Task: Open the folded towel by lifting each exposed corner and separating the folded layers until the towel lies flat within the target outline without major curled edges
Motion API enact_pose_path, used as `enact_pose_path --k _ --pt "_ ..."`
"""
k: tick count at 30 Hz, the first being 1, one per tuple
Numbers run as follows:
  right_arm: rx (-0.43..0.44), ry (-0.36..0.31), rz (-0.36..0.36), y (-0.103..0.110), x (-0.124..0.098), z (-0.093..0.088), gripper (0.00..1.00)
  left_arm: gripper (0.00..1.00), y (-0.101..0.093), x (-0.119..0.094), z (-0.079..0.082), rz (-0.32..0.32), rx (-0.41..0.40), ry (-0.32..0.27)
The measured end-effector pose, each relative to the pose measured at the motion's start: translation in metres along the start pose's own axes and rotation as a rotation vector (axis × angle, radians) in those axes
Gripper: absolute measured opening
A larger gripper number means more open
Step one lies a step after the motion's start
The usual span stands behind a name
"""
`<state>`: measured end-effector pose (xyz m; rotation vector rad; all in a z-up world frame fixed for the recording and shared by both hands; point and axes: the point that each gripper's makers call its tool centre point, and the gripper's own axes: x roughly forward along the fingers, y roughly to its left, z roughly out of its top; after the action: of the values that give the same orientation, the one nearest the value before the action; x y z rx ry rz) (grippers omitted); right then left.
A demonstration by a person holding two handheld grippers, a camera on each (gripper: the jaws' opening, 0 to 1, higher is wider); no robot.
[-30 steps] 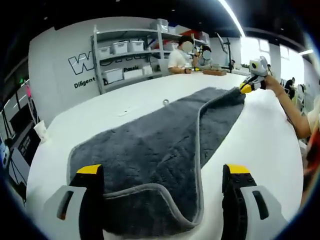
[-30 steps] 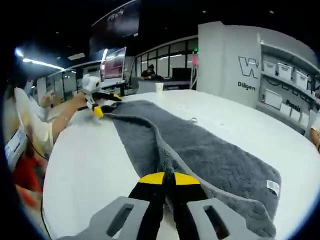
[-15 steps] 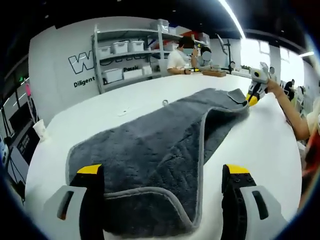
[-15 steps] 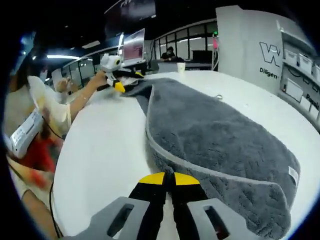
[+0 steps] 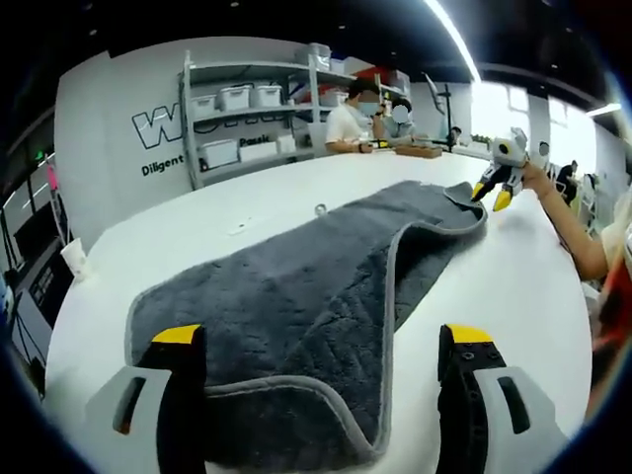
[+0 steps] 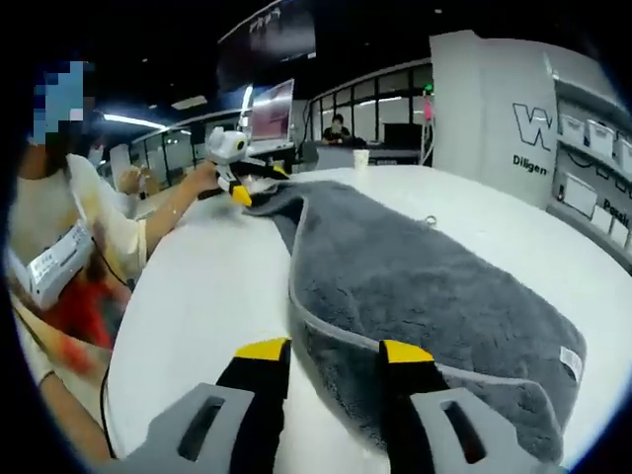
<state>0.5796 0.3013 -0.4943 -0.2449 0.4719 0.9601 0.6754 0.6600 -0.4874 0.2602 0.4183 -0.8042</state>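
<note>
A dark grey towel (image 5: 296,286) with pale grey binding lies lengthwise on the white table (image 5: 513,286), one long side still folded over. My left gripper (image 5: 321,341) is open, its jaws wide apart on either side of the towel's near end. In the right gripper view the towel (image 6: 415,276) runs away from my right gripper (image 6: 334,354), whose jaws stand open just above the bound edge, holding nothing. The right gripper (image 5: 491,191) also appears beyond the towel's far corner, tips apart. A hand holds the left gripper (image 6: 237,183) at the opposite corner.
Shelving with white bins (image 5: 247,109) stands against the back wall, and people (image 5: 355,114) sit at the table's far side. A small metal ring (image 5: 320,209) lies on the table beside the towel. A paper cup (image 6: 360,158) stands near the far edge.
My right gripper was shut on the towel's bound edge and has opened, letting the edge go. The left gripper's jaws stayed open and in place.
</note>
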Motion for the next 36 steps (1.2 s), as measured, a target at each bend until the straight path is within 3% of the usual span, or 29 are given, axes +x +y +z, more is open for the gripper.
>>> enact_pose_path --k 6,8,13,20,22,28,34,36 --pt "-0.036 0.038 -0.085 -0.017 0.005 0.002 0.82 0.96 -0.002 0.001 0.002 -0.006 -0.003 -0.008" --pt "-0.056 0.068 -0.126 -0.023 0.01 0.0 0.99 0.97 -0.004 0.002 0.002 -0.017 -0.007 -0.009" --pt "-0.075 0.083 -0.119 -0.021 0.019 0.001 0.99 0.95 -0.012 0.007 0.007 -0.029 -0.004 -0.021" --pt "-0.164 0.053 -0.106 -0.011 0.039 0.02 0.99 0.85 -0.028 0.022 0.023 -0.024 0.029 -0.082" --pt "-0.203 0.043 -0.066 0.001 0.049 0.027 0.97 0.79 -0.033 0.026 0.027 -0.022 0.048 -0.098" --pt "-0.291 0.061 0.04 0.032 0.074 0.035 0.72 0.66 -0.044 0.04 0.024 -0.015 0.125 -0.069" --pt "-0.305 0.045 0.083 0.045 0.088 0.042 0.28 0.53 -0.056 0.051 0.019 -0.044 0.17 -0.043" --pt "-0.337 0.079 0.072 0.043 0.091 0.036 0.24 0.48 -0.055 0.052 0.018 -0.044 0.177 -0.037"
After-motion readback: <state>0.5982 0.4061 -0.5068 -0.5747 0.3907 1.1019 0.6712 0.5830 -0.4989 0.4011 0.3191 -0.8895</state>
